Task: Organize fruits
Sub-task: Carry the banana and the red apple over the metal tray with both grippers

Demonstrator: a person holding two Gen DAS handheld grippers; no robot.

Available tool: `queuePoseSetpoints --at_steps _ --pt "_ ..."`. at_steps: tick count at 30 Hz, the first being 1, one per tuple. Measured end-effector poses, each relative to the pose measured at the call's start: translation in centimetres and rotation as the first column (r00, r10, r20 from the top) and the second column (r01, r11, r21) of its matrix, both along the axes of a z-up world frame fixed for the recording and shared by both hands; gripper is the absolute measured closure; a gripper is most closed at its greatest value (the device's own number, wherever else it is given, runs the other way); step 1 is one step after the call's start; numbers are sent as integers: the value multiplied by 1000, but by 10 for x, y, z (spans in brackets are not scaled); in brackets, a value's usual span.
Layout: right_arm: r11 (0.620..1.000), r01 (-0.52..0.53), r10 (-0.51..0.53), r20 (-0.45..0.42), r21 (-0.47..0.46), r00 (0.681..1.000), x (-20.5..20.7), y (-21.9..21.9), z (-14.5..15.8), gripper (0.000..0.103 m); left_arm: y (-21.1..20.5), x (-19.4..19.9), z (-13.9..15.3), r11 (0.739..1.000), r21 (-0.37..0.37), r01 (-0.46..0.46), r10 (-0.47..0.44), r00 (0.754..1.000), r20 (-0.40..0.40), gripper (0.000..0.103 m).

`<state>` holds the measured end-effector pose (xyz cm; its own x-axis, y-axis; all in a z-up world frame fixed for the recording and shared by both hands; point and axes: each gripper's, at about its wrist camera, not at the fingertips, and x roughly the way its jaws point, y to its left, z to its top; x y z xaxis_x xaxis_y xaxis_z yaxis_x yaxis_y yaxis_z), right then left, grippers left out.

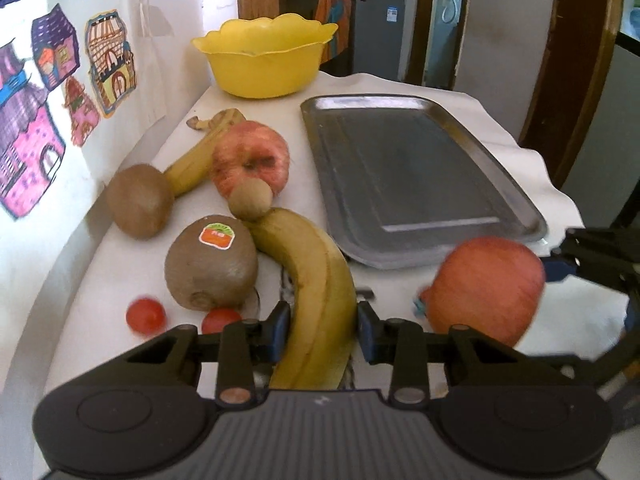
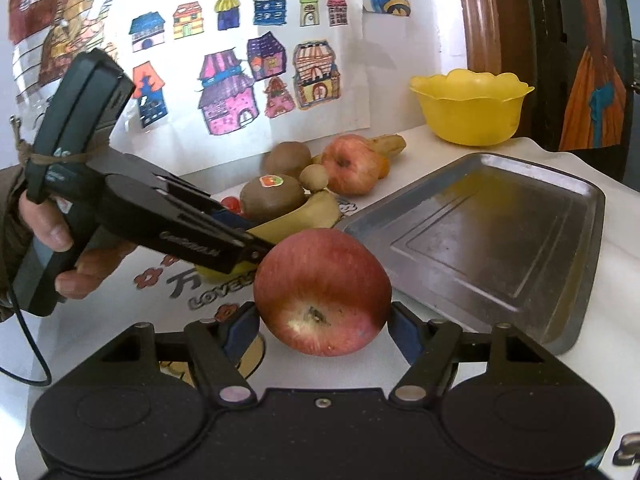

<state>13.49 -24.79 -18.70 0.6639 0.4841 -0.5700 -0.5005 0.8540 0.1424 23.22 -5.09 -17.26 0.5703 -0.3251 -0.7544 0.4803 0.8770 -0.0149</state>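
Note:
A yellow banana (image 1: 320, 280) lies on the white cloth, and my left gripper (image 1: 322, 328) is shut on its near half, a blue pad pressed to each side. In the right wrist view the left gripper (image 2: 256, 248) reaches in from the left onto that banana (image 2: 304, 212). My right gripper (image 2: 324, 330) is shut on a red apple (image 2: 324, 292), stem end facing the camera. The left wrist view shows this apple (image 1: 488, 284) near the front corner of the steel tray (image 1: 420, 172), which holds nothing. A yellow bowl (image 1: 264, 60) stands at the back.
Against the wall with drawings lie a stickered kiwi (image 1: 212, 264), two more kiwis (image 1: 138, 200), a second apple (image 1: 250, 160), a second banana (image 1: 200, 152) and two cherry tomatoes (image 1: 146, 315). The table edge runs just right of the tray (image 2: 480, 240).

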Motion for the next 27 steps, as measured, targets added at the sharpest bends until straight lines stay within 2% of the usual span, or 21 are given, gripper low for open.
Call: queuePoseSetpoints --at_steps 7,10,16,21,27 --pt "1000 -6 7 9 -7 1000 1 4 0 30 2 -20 2 999 24 34 -34 999 0 63" --pt "1000 -14 14 17 -14 1000 6 8 -1 27 -2 -14 0 999 33 26 -26 1000 4 55" --pt "999 -34 34 24 -28 999 20 14 -6 23 -4 -3 -4 999 39 34 -35 999 14 46" --pt "998 -34 37 53 -48 998 28 17 -6 24 -3 -3 -5 998 38 44 -45 999 17 46" --pt "996 -41 48 79 -78 996 33 23 -7 23 -3 -4 -4 998 33 60 -60 998 15 53"
